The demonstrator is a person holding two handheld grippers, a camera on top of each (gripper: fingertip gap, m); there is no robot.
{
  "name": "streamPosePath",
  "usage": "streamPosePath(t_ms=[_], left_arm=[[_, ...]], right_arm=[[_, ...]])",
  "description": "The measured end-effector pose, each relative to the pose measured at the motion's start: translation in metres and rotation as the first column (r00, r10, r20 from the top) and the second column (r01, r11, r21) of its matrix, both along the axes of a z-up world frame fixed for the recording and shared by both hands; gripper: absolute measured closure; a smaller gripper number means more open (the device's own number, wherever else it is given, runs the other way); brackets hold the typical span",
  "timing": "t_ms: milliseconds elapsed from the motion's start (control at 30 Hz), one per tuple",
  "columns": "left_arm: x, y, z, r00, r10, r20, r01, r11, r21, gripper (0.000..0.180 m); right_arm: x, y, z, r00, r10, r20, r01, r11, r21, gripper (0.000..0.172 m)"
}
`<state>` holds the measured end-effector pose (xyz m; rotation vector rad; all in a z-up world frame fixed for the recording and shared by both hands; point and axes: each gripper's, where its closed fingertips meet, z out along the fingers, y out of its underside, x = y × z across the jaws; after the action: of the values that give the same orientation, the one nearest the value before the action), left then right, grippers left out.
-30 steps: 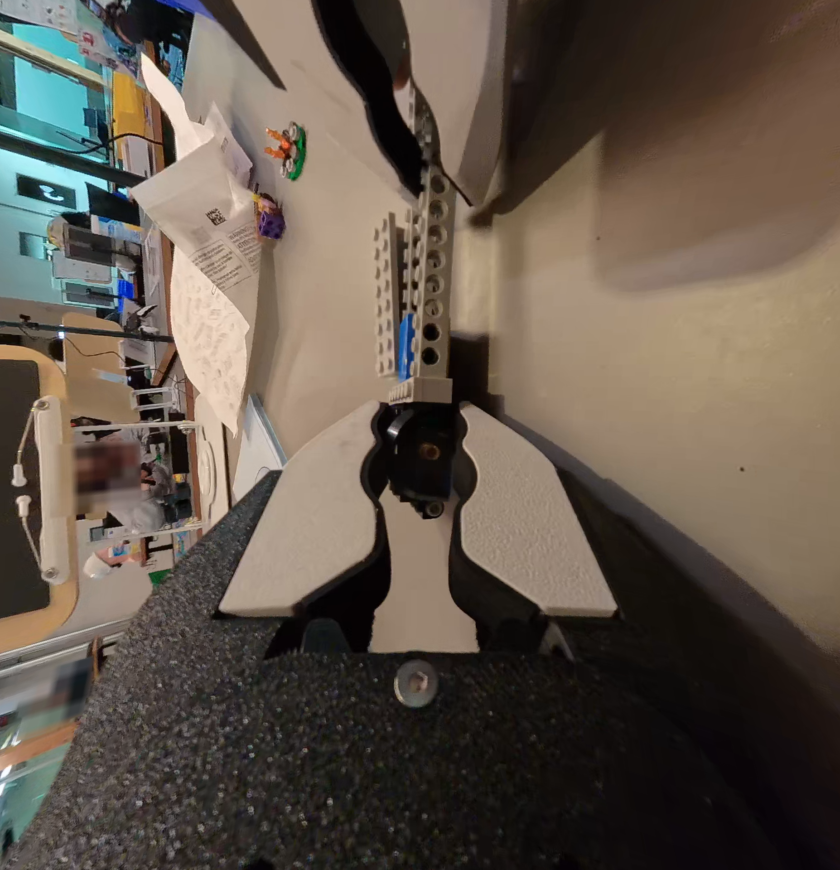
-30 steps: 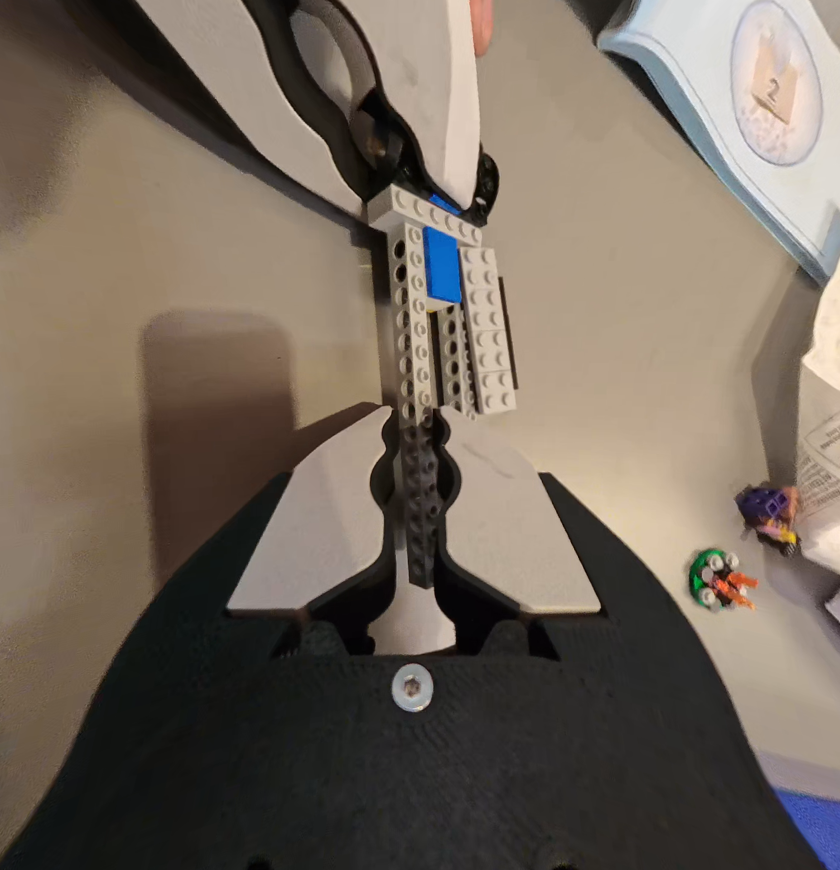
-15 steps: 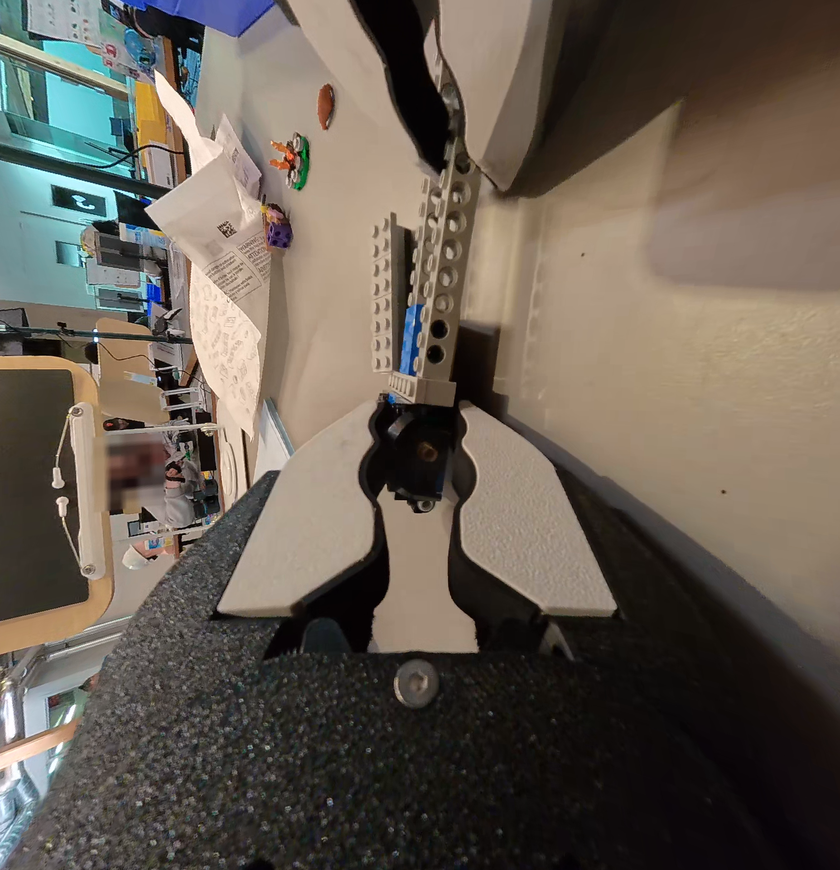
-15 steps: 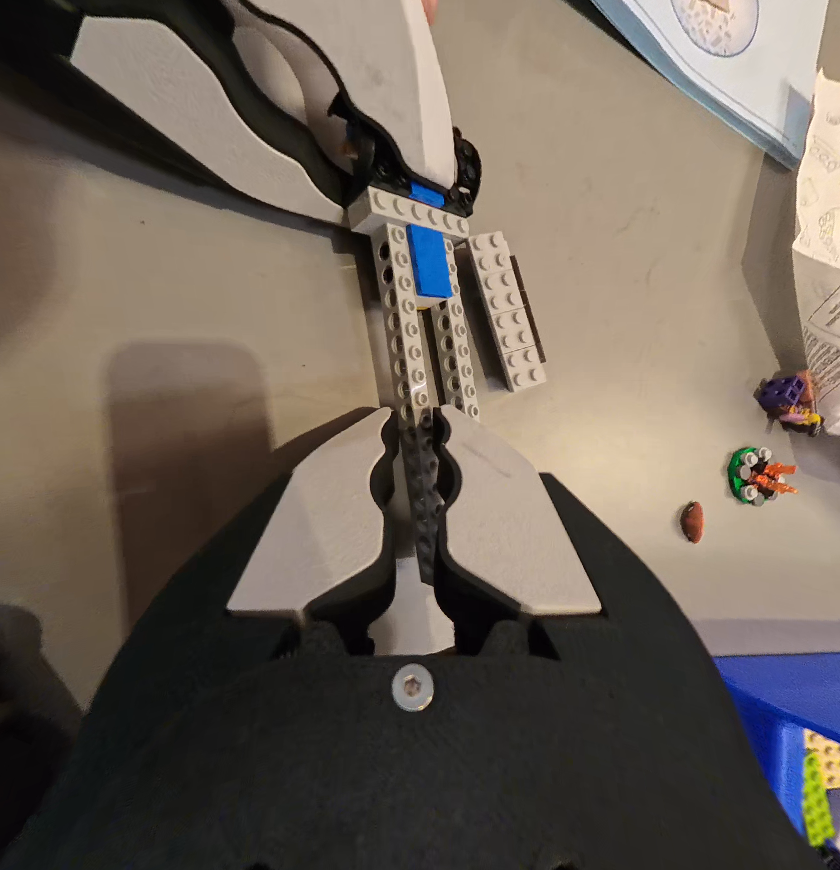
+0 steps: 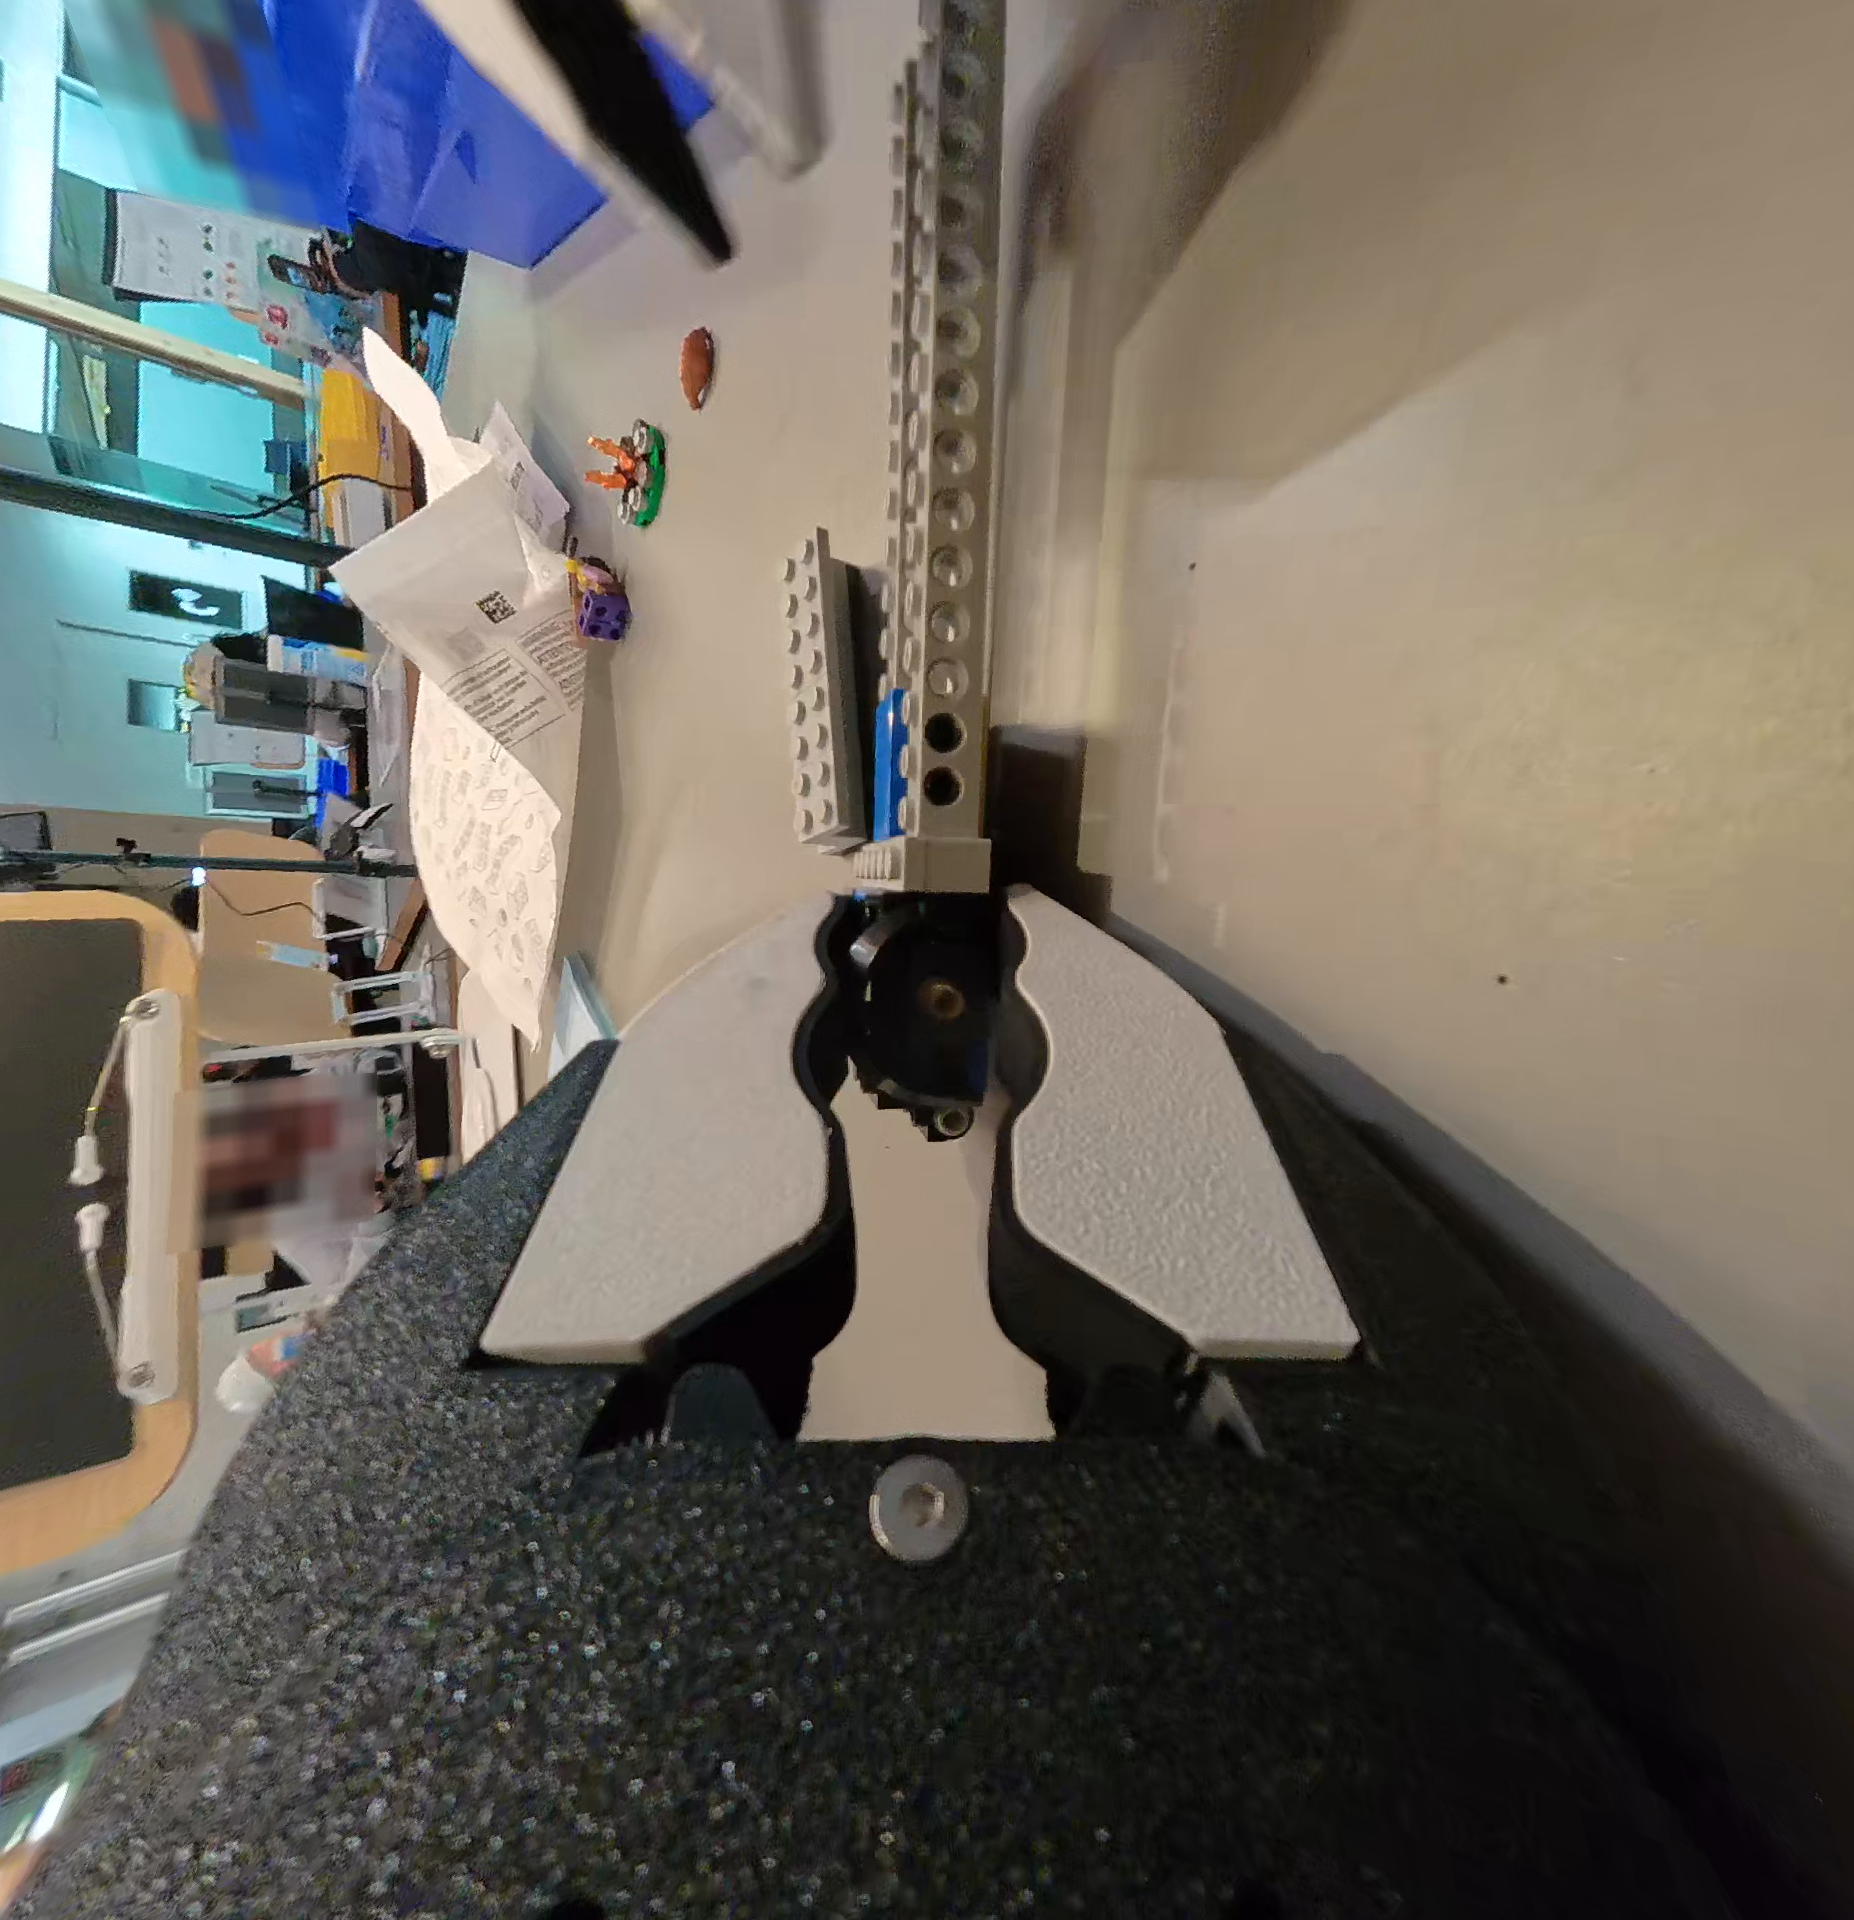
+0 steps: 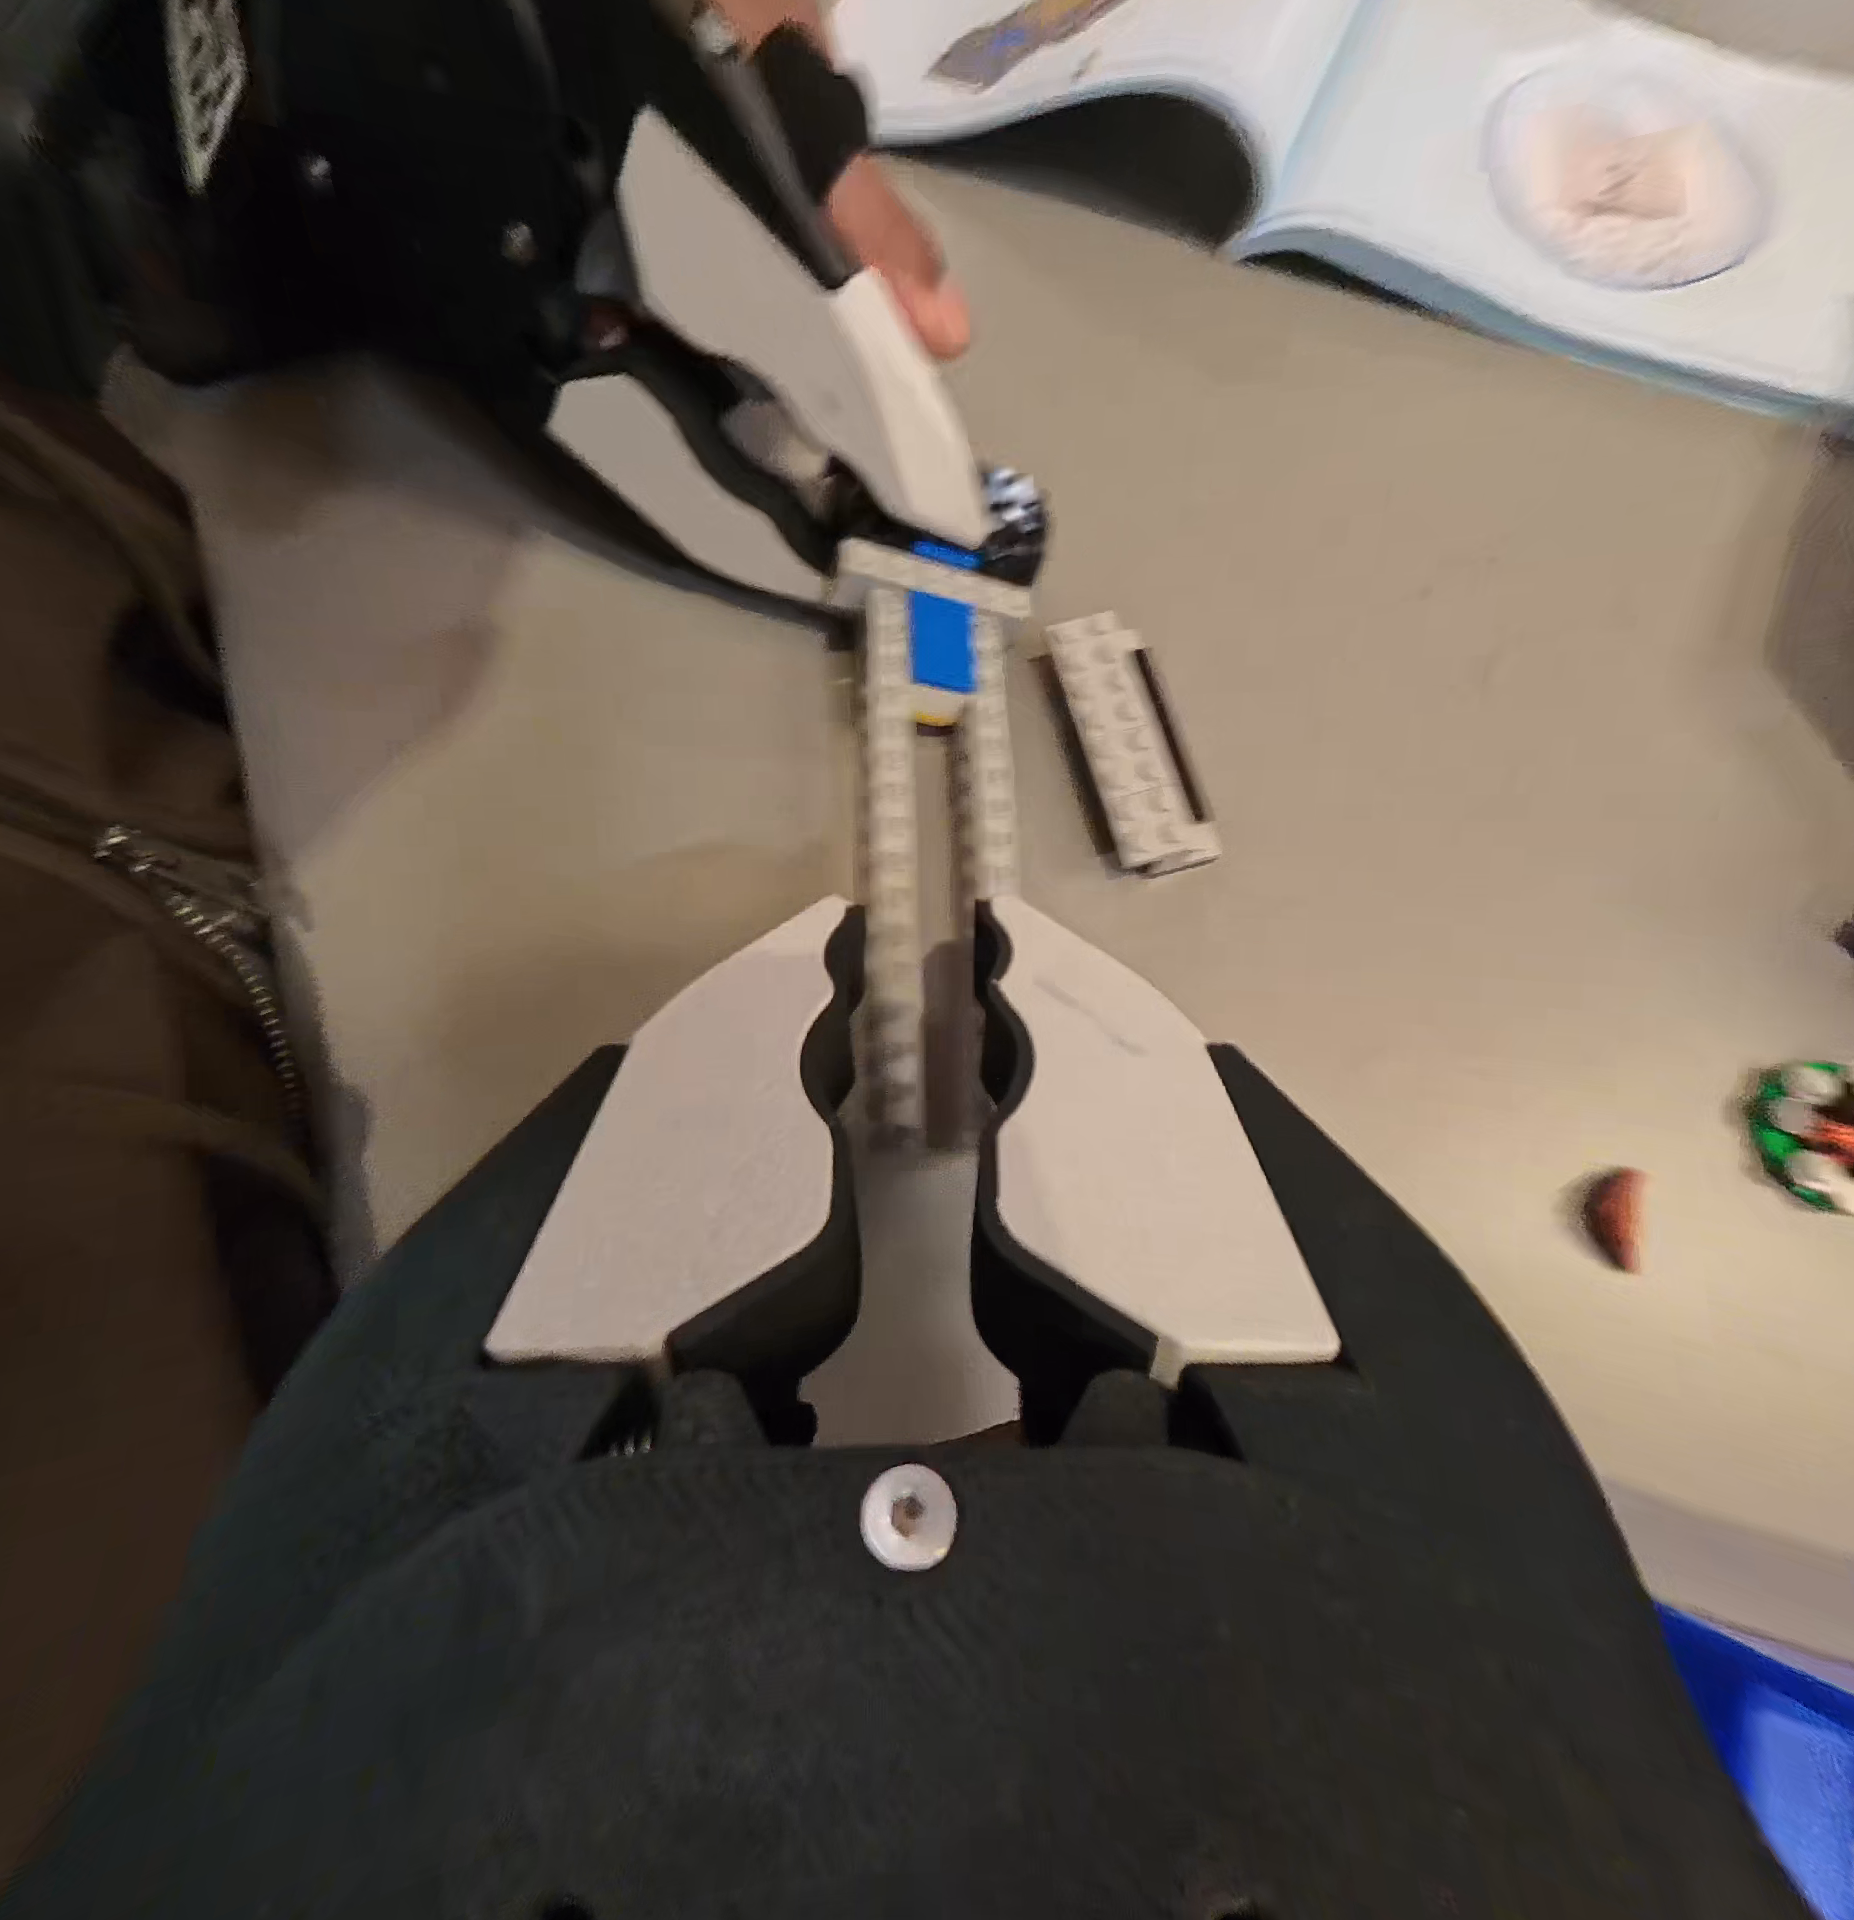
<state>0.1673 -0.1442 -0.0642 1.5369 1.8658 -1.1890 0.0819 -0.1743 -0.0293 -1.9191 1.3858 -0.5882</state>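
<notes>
**Inspector:** Where is the brick frame (image 6: 907, 748) sitting?

**Assistant:** It is spanning the two grippers just over the desk (image 6: 1422, 623). Its black wheel end is sitting in the left gripper (image 5: 923, 935), and its two long beams are running back into the right gripper (image 6: 918, 935).

**Inspector:** What is changing?

**Assistant:** A moment ago the right jaws were pinching only the dark beam. They are now standing a little wider, with the grey beam and the dark one both lying between them. The view is blurring, so I cannot tell whether the pads are pressing. The grey plate stack (image 6: 1125, 738), earlier lying against the frame, is now lying apart from it on the desk.

**Inspector:** And the left jaws?

**Assistant:** They are standing narrow and clamping the black end of the frame on both sides.

**Inspector:** Poses?

**Assistant:** The left gripper is lying rolled onto its side, low beside the desk, with a hand (image 6: 902, 260) gripping it from behind. The right gripper is pointing steeply down along the beams.

**Inspector:** Surroundings?

**Assistant:** A brown piece (image 6: 1614, 1216) and a green piece (image 6: 1816, 1143) are lying well to the right. A booklet (image 6: 1318, 125) is lying open at the far edge.
</notes>
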Motion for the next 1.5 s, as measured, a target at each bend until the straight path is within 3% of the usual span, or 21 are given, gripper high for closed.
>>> streamPosePath(t_ms=[133,333,467,633,800,967,1100,1167,1367,1500], left_arm=[[-0.002,0.004,0.003,0.995,-0.036,-0.094,0.039,0.999,0.028,0.152],[-0.003,0.011,0.012,0.940,0.002,-0.342,0.049,0.989,0.141,0.117],[-0.003,0.016,0.029,0.879,-0.002,-0.476,0.086,0.984,0.155,0.111],[0.016,-0.001,0.056,0.813,0.028,-0.581,0.044,0.993,0.110,0.113],[0.018,-0.020,0.045,0.852,-0.011,-0.524,0.108,0.982,0.155,0.112],[0.016,-0.038,0.041,0.824,-0.012,-0.567,0.155,0.966,0.205,0.114],[0.021,-0.050,0.038,0.766,0.051,-0.641,0.151,0.955,0.257,0.132],[0.025,-0.056,0.043,0.732,0.059,-0.678,0.123,0.968,0.217,0.159],[0.021,-0.056,0.040,0.734,0.133,-0.666,0.047,0.968,0.245,0.161],[0.020,-0.055,0.037,0.776,0.138,-0.616,0.004,0.975,0.224,0.161]], right_arm=[[0.021,-0.038,-0.006,0.995,-0.088,0.053,0.094,0.985,-0.141,0.147],[0.045,-0.037,-0.033,0.999,0.008,-0.031,-0.016,0.961,-0.277,0.138],[0.053,-0.038,-0.041,0.998,0.021,-0.056,-0.037,0.957,-0.286,0.153],[0.057,-0.026,-0.030,0.993,0.086,-0.082,-0.091,0.994,-0.064,0.155],[0.069,-0.013,-0.009,0.984,0.157,-0.082,-0.136,0.967,0.215,0.156],[0.087,-0.015,0.012,0.992,0.122,-0.025,-0.102,0.911,0.399,0.157],[0.103,-0.022,0.022,0.998,0.053,0.031,-0.062,0.861,0.505,0.158],[0.108,-0.026,0.021,0.999,0.023,0.042,-0.043,0.836,0.547,0.158],[0.108,-0.030,0.019,0.997,-0.011,0.075,-0.043,0.736,0.676,0.157],[0.101,-0.035,0.017,0.990,0.000,0.142,-0.082,0.817,0.571,0.155]])
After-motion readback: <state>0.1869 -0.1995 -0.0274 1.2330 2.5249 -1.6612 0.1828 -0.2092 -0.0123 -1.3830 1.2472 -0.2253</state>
